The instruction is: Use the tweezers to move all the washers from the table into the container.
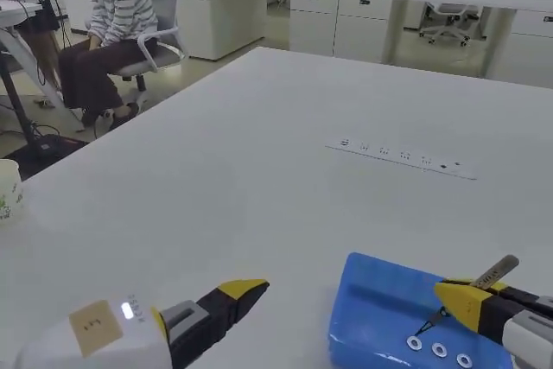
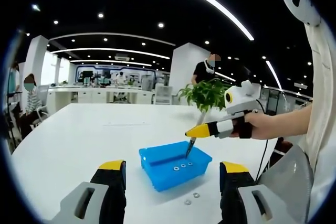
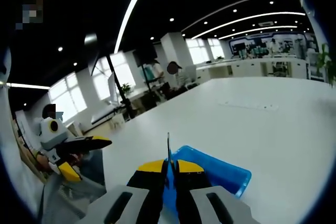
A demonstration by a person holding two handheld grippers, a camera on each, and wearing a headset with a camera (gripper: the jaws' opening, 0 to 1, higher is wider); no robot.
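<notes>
3 washers [image 1: 439, 351] in container [image 1: 371, 287], 2 loose washers [image 2: 196, 195] left on table [image 2: 79, 150]. Your right gripper [image 1: 449, 293] clamps tweezers [image 1: 429, 323]; left gripper [image 1: 255, 289] spread, empty.

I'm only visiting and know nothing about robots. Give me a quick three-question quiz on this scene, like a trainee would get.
1. True or false: the left tongs are clamped on the tweezers.
2. How many washers lie inside the blue container? A two, B three, C five.
3. Fill in: two loose washers lie on the ____, outside the container.
Key: 1 false, the right tongs hold them; 2 B; 3 table.
</notes>
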